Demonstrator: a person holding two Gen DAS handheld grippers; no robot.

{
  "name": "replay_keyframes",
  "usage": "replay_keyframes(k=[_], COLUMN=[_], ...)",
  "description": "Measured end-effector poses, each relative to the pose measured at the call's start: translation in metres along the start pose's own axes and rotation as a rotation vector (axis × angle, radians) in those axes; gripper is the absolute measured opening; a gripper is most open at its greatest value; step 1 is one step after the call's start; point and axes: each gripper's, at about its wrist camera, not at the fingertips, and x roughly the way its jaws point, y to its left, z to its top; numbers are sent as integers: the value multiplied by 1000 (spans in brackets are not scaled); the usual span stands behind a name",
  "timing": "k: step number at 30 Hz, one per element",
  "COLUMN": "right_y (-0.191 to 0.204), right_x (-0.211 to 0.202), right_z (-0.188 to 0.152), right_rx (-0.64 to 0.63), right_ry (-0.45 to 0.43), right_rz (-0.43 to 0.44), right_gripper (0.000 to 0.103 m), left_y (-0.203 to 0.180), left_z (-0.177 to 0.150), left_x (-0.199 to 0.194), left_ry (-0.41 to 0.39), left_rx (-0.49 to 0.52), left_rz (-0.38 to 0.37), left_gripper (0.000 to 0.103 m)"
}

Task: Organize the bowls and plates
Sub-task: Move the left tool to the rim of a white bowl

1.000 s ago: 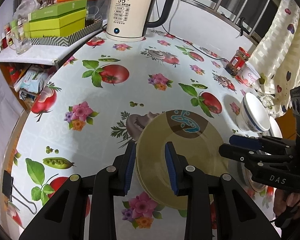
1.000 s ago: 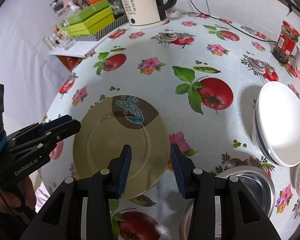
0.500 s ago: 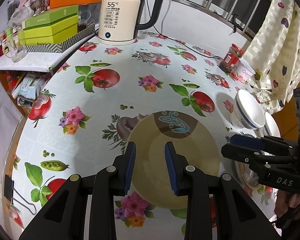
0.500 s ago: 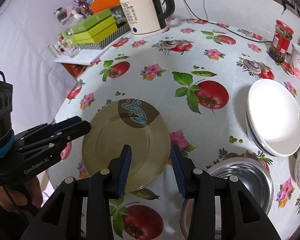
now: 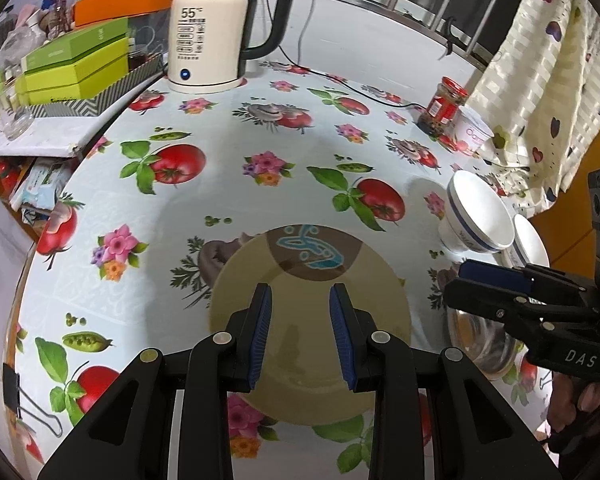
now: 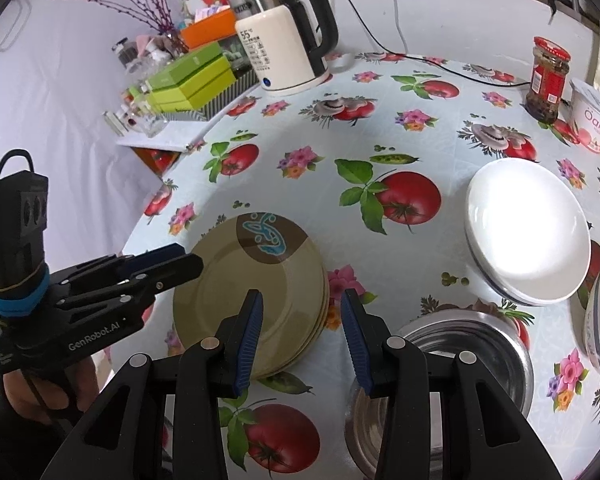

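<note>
My left gripper (image 5: 300, 330) hangs above the stack of olive-yellow round ceramic plates (image 5: 312, 312) lying on the tomato-print tablecloth (image 5: 228, 184), fingers parted, gripping nothing. My right gripper (image 6: 302, 338) hovers over the stack's right rim, likewise spread and empty. Beside it sit a shiny steel bowl (image 6: 472, 356) and white blue-rimmed bowls (image 6: 526, 236), nothing visible inside them.

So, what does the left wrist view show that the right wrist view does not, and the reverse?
Only the left wrist view shows the curtain and a binder clip at the table edge. Only the right wrist view shows that the olive plates are a stack, with several rims visible, and most of the steel bowl. Both show the kettle, the red-lidded jar, the white bowls and both grippers open.
</note>
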Motion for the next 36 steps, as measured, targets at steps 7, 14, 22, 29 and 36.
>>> replay_keyframes(k=[7, 14, 22, 29, 36], right_y=[-20, -43, -69, -94, -111], right_x=[-20, -40, -58, -66, -68], right_z=[0, 1, -4, -11, -14], right_rx=[45, 94, 151, 212, 253], right_ry=[-49, -99, -130, -146, -150], right_rz=[-2, -23, -63, -103, -132], right_gripper=[40, 40, 40, 40, 40], left_y=[-21, -47, -76, -95, -110], left_z=[10, 21, 33, 39, 44], left_x=[6, 14, 21, 27, 36], left_ry=[10, 19, 23, 30, 38], left_rx=[46, 102, 152, 191, 215], left_rz=[-25, -70, -122, -148, -168], left_gripper=[31, 31, 31, 31, 31])
